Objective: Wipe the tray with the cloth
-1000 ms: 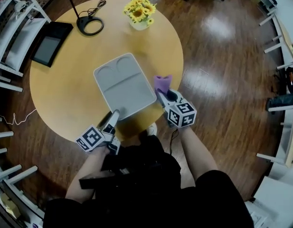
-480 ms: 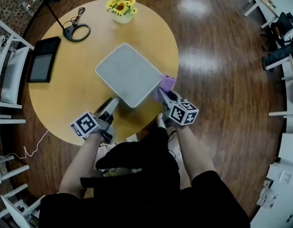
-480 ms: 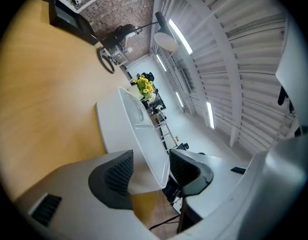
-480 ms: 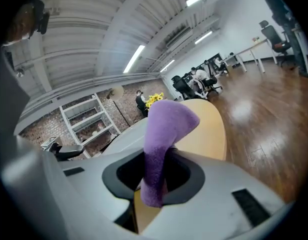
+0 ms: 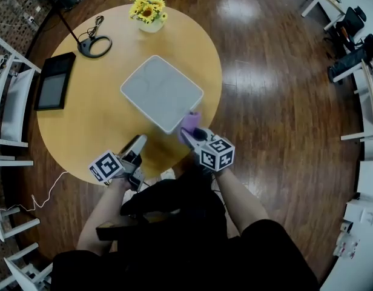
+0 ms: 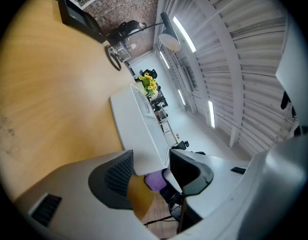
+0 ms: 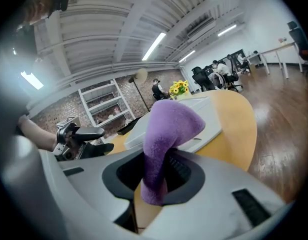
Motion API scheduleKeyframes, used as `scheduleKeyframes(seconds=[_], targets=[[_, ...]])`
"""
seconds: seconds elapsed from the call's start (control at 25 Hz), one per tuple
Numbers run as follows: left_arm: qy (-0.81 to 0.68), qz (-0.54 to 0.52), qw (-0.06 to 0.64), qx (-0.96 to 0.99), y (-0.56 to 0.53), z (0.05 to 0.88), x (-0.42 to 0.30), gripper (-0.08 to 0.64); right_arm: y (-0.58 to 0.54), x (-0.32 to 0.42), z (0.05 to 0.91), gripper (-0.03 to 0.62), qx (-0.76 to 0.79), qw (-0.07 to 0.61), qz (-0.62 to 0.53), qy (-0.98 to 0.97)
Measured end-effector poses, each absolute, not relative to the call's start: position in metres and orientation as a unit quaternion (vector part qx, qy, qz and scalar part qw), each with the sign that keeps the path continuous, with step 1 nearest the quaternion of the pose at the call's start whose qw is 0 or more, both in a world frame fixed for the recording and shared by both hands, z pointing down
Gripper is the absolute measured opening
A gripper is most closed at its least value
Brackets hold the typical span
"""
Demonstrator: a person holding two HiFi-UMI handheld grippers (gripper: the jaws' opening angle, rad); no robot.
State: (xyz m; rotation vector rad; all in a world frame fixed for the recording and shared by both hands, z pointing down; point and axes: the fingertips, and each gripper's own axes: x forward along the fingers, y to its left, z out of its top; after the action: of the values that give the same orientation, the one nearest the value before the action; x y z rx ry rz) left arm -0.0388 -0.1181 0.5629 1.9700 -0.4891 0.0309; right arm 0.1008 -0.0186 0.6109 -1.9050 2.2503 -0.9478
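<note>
Table (image 5: pixel 83 117) edge is close: with left gripper (image 5: pixel 138 140) gaping empty, tray (image 5: pixel 159 90) may slide off as cloth (image 5: pixel 191 121) clamped in right gripper (image 5: pixel 188 133) pushes.

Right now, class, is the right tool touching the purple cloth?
Touching. The right gripper view shows the purple cloth pinched between the jaws of the right tool, its free end sticking out beyond them.

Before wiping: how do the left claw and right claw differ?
The right claw is shut on the purple cloth; the left claw is open, empty, jaws just narrowed. The right claw is at a corner of the tray; the left claw sits apart. Both point toward it.
</note>
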Motion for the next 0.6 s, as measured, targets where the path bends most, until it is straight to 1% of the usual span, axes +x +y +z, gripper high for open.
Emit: scheduleKeyframes(seconds=[0.2,0.4,0.48,0.6], targets=[[-0.206,0.0,0.536,0.819,-0.115,0.566,-0.051,0.212,-0.01,0.066,0.608,0.087,-0.596,-0.001,-0.3,0.745],[-0.224,0.007,0.532,0.816,-0.116,0.569,-0.068,0.212,-0.007,0.052,0.605,0.087,-0.594,-0.015,-0.288,0.751],[-0.218,-0.01,0.538,0.814,-0.116,0.568,-0.073,0.212,-0.005,0.045,0.604,0.087,-0.586,-0.032,-0.278,0.761],[-0.229,-0.01,0.543,0.808,-0.118,0.574,-0.086,0.212,-0.005,0.032,0.605,0.087,-0.572,-0.078,-0.249,0.777]])
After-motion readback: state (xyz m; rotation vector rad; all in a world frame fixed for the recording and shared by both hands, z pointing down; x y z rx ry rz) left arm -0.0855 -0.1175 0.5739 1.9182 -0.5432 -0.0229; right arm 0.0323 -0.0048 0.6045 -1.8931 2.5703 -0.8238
